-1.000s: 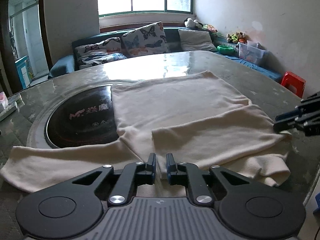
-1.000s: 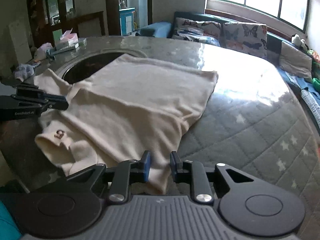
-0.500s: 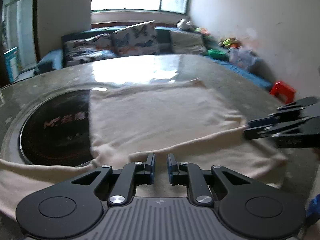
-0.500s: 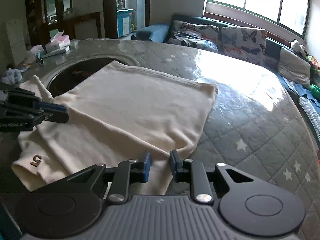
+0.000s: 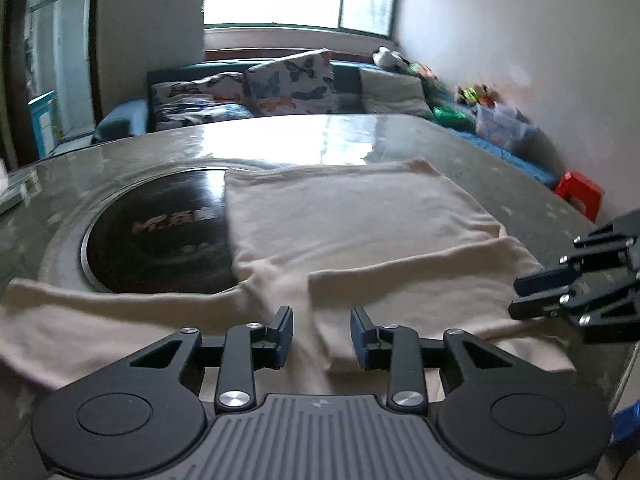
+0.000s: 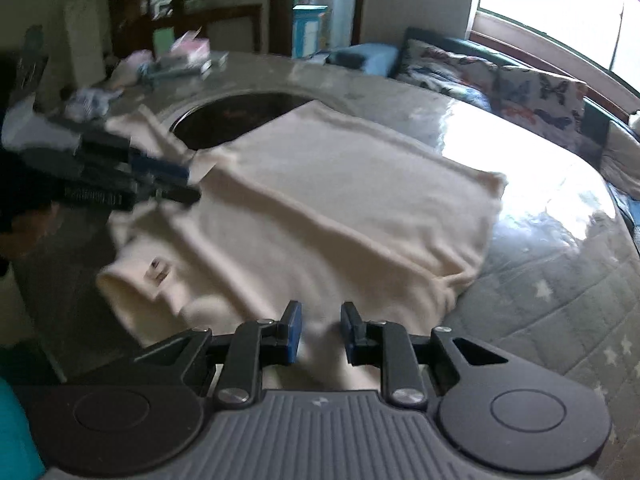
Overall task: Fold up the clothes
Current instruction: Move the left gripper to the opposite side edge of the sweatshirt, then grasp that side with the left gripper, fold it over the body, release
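Left gripper [image 5: 321, 332]: jaws now parted with nothing between them; a second ago they were nearly closed.
Right gripper [image 6: 320, 332]: jaws likewise spread wider than before, holding nothing, low over the near hem.
Sweater [image 5: 352, 236]: cream, flat on the worktop [image 5: 280, 140], one sleeve folded across the body, the other stretched left past the dark round inset [image 5: 160, 232].
Change: both grippers have opened; the cloth lies released.
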`<state>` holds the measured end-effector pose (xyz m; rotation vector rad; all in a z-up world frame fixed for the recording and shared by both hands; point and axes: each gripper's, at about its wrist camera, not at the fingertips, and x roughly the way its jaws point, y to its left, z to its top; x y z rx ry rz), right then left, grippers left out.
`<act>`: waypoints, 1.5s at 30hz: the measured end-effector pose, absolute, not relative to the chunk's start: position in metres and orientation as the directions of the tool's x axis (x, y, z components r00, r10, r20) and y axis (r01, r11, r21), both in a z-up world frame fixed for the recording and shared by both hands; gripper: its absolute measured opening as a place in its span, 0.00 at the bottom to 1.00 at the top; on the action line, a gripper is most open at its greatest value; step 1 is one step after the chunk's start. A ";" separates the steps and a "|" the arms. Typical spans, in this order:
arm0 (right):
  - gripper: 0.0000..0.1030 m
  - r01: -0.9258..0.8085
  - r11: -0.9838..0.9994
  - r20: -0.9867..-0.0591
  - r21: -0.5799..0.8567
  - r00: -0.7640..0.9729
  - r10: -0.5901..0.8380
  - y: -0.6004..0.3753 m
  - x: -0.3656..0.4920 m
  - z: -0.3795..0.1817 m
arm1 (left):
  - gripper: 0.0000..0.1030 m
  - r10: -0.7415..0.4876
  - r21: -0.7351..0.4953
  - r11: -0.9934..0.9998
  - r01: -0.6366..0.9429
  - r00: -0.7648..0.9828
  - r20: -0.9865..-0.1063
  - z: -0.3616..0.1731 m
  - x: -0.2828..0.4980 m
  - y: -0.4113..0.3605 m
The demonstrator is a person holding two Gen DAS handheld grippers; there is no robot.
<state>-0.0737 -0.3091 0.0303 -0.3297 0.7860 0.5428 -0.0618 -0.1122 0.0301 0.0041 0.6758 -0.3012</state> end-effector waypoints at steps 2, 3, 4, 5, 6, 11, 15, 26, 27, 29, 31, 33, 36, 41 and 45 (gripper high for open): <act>0.20 -0.586 0.804 -0.735 -0.100 0.588 0.337 -0.303 -0.076 0.033 | 0.41 -0.237 -0.106 0.970 0.218 0.758 -0.608 0.033 -0.067 -0.098; 0.20 -0.588 0.803 -0.730 -0.094 0.589 0.346 -0.301 -0.076 0.035 | 0.43 -0.213 -0.109 0.977 0.185 0.766 -0.607 0.035 -0.069 -0.090; 0.21 -0.591 0.801 -0.725 -0.093 0.592 0.353 -0.299 -0.075 0.037 | 0.43 -0.181 -0.105 0.984 0.148 0.772 -0.610 0.035 -0.070 -0.081; 0.21 -0.598 0.797 -0.723 -0.091 0.589 0.360 -0.295 -0.073 0.038 | 0.43 -0.148 -0.100 0.989 0.109 0.776 -0.613 0.035 -0.070 -0.073; 0.21 -0.606 0.791 -0.725 -0.085 0.582 0.369 -0.290 -0.071 0.037 | 0.43 -0.116 -0.096 0.993 0.071 0.779 -0.616 0.036 -0.070 -0.065; 0.21 -0.649 0.757 -0.728 -0.075 0.554 0.403 -0.266 -0.062 0.035 | 0.46 0.061 -0.061 0.990 -0.125 0.779 -0.624 0.037 -0.067 -0.019; 0.20 -0.679 0.732 -0.717 -0.057 0.539 0.443 -0.243 -0.057 0.035 | 0.49 0.188 -0.035 0.963 -0.268 0.759 -0.624 0.037 -0.063 0.016; 0.20 -0.753 0.655 -0.718 -0.063 0.490 0.495 -0.197 -0.059 0.027 | 0.49 0.267 -0.064 0.914 -0.400 0.714 -0.647 0.029 -0.049 0.063; 0.20 -0.750 0.659 -0.714 -0.058 0.492 0.498 -0.198 -0.060 0.029 | 0.49 0.268 -0.066 0.913 -0.403 0.713 -0.648 0.028 -0.047 0.064; 0.21 -0.744 0.666 -0.710 -0.055 0.498 0.498 -0.202 -0.062 0.032 | 0.49 0.266 -0.072 0.910 -0.407 0.711 -0.651 0.027 -0.043 0.066; 0.21 -0.738 0.672 -0.706 -0.055 0.505 0.497 -0.206 -0.064 0.034 | 0.47 0.261 -0.081 0.908 -0.410 0.709 -0.655 0.024 -0.039 0.067; 0.21 -0.732 0.679 -0.701 -0.055 0.512 0.496 -0.210 -0.066 0.037 | 0.47 0.260 -0.089 0.905 -0.417 0.707 -0.658 0.022 -0.036 0.068; 0.21 -0.720 0.692 -0.699 -0.049 0.519 0.491 -0.217 -0.067 0.038 | 0.38 0.284 -0.080 0.897 -0.434 0.706 -0.649 0.021 -0.036 0.067; 0.21 -0.694 0.719 -0.693 -0.031 0.533 0.485 -0.230 -0.071 0.038 | 0.10 0.279 -0.084 0.902 -0.424 0.719 -0.636 0.022 -0.038 0.066; 0.21 -0.665 0.746 -0.680 -0.014 0.554 0.481 -0.243 -0.072 0.041 | 0.05 0.210 -0.118 0.932 -0.343 0.776 -0.594 0.041 -0.044 0.051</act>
